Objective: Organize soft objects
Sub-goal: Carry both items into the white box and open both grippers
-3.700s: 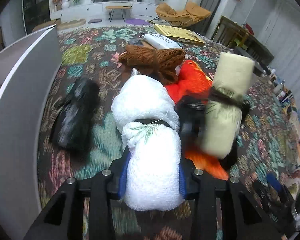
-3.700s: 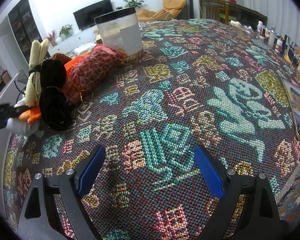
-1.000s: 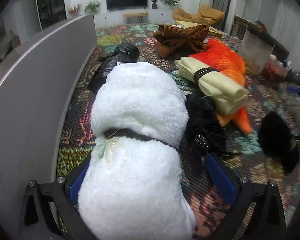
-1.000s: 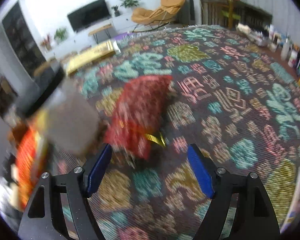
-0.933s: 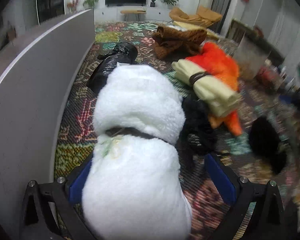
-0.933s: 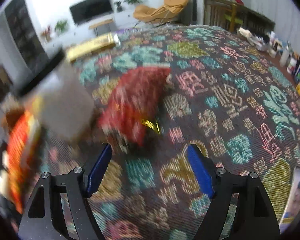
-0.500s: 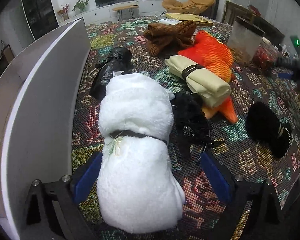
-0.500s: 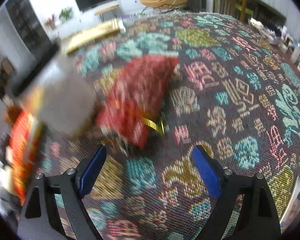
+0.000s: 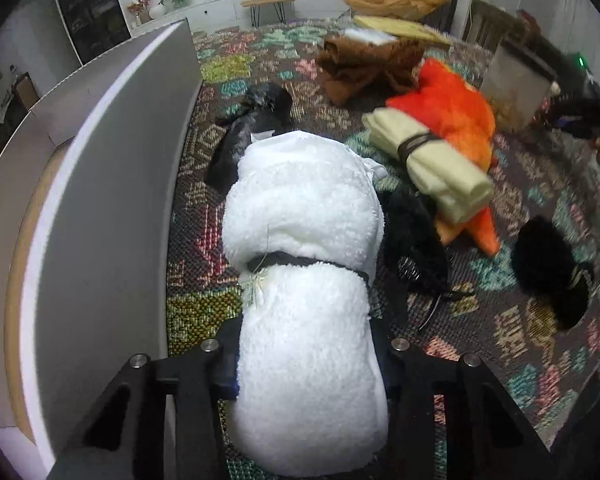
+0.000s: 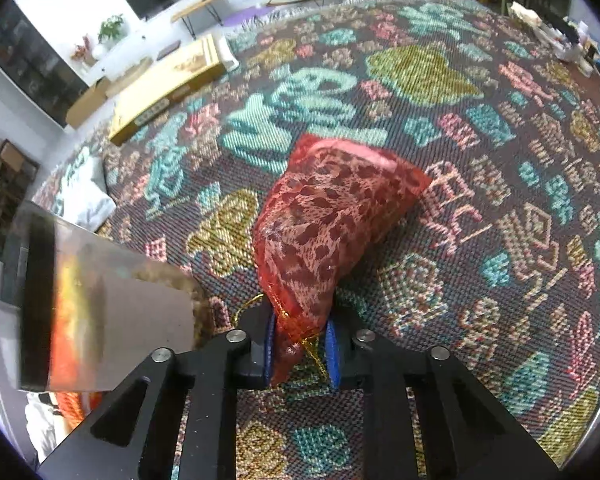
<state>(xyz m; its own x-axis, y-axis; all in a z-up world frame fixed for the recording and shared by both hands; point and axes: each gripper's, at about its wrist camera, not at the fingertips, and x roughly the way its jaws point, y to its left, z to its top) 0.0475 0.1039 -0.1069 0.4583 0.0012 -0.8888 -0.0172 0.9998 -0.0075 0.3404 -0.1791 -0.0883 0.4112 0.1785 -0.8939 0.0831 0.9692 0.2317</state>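
A white fluffy roll (image 9: 304, 248) with a dark band lies on the patterned cloth beside a white box wall (image 9: 112, 184). My left gripper (image 9: 304, 360) is closing on the roll's near end, and its pads press into both sides. In the right wrist view, a red mesh pouch (image 10: 324, 232) with a gold drawstring lies on the cloth. My right gripper (image 10: 300, 344) is closing on the pouch's tied neck, pinched between the blue pads. Tied with a band, a cream roll (image 9: 432, 164) rests on an orange plush (image 9: 444, 108).
A brown knit bundle (image 9: 364, 64), a shiny black bundle (image 9: 252, 128), a black fuzzy piece (image 9: 416, 236) and a black roll (image 9: 548, 264) lie around the white roll. A clear container (image 10: 112, 312) stands just left of the right gripper. A yellow box (image 10: 168, 88) lies at the far edge.
The left jaws, wide a moment ago, have closed in on the white roll. The right gripper moved up to the red pouch and its jaws closed on the neck.
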